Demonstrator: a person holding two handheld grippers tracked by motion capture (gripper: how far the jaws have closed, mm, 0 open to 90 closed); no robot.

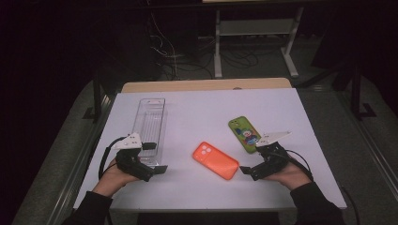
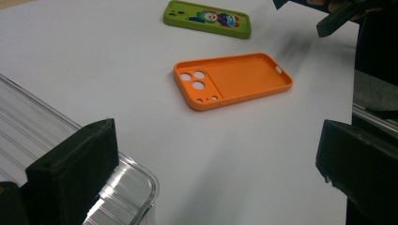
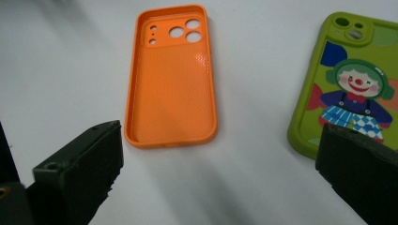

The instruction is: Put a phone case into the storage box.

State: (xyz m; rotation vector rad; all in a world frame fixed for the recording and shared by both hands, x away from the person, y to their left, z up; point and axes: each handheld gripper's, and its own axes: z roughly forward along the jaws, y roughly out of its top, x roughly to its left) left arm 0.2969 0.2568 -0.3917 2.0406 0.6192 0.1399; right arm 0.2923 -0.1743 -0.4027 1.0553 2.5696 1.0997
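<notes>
Orange phone case (image 1: 215, 160) lies hollow side up at lower centre of the high view on the white table (image 1: 202, 108), long axis slanting from upper left to lower right. Its lower-right end sits just beside the right gripper (image 1: 246, 171), whose jaws stand wide and empty, pointing left at it. The left gripper (image 1: 156, 158), also wide open, rests farther off beside the clear tray (image 1: 151, 123).

Dark room, white table (image 1: 197, 187) (cables (image 1: 169, 51) behind).

A dim lab: a white table (image 1: 202, 112), tangled floor cables (image 1: 173, 56), metal frame legs (image 1: 291, 47).
</notes>
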